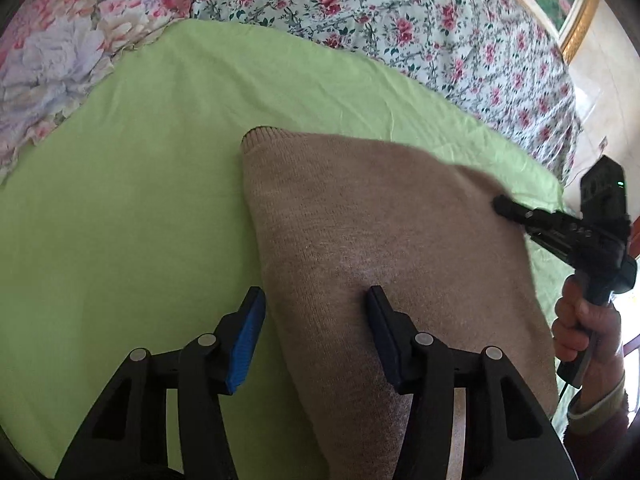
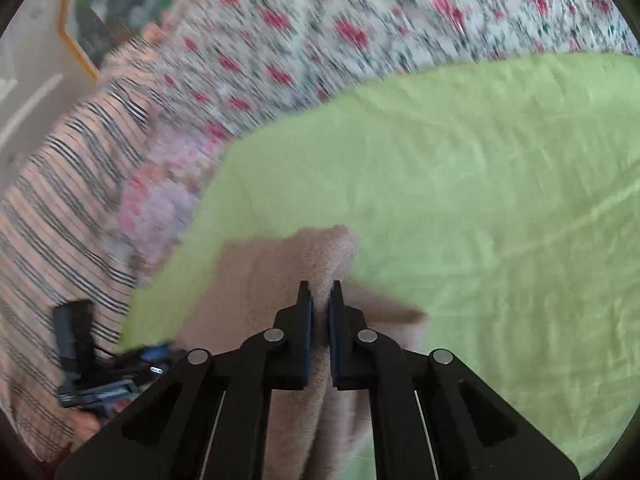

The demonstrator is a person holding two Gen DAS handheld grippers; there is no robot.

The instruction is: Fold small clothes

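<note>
Right claw (image 2: 319, 292) pinches the tan knit (image 2: 256, 280); left claw (image 1: 316, 300) gapes.

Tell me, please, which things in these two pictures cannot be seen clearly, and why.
- Sweater: left wrist view, its near part is hidden behind the left claw and cut by the bottom edge; what garment it is stays unsure.
- Left claw's grip: whether its pads press the knit cannot be told.
- Quilt: right wrist view, motion blur smears the pattern.
- Right claw: the pinched fold's edge is hidden between its pads.

green sheet (image 1: 120, 200), rose-print quilt (image 1: 400, 20), striped fabric (image 2: 60, 200), gold-framed picture (image 1: 576, 12)
</note>
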